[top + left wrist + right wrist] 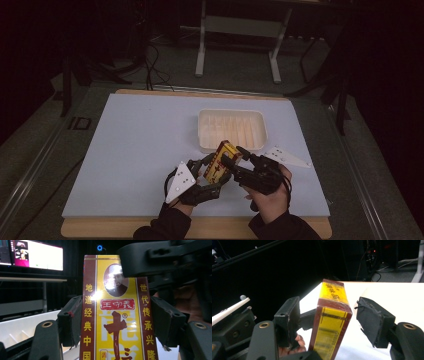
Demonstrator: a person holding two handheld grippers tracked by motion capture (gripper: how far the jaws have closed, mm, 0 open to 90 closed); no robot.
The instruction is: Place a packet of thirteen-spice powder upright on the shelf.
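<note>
A person's two hands are meeting over the near edge of a pale table [135, 150], each working a black two-jaw tool around a yellow-and-red box [222, 161] printed with Chinese characters. The left gripper [212, 170] is clamping the box by its narrow sides; in the left gripper view the pads [75, 320] are pressing flat against the carton [115, 322] on both flanks, holding it upright before the camera. The right gripper [239, 156] is coming in from about three o'clock of the box, its jaws standing apart around the top end — in the right gripper view the box [332, 322] is sitting between the two pads [372, 320], the left one close beside it and the right one clear of the cardboard with a visible gap.

The box itself is being held off the table, tilted, just at six o'clock of a white ribbed tray [205, 131] that is lying near the table's middle. A grey three-cornered plate [181, 181] is riding on the left gripper, and a second one [286, 156] is showing at the right gripper's two o'clock.
</note>
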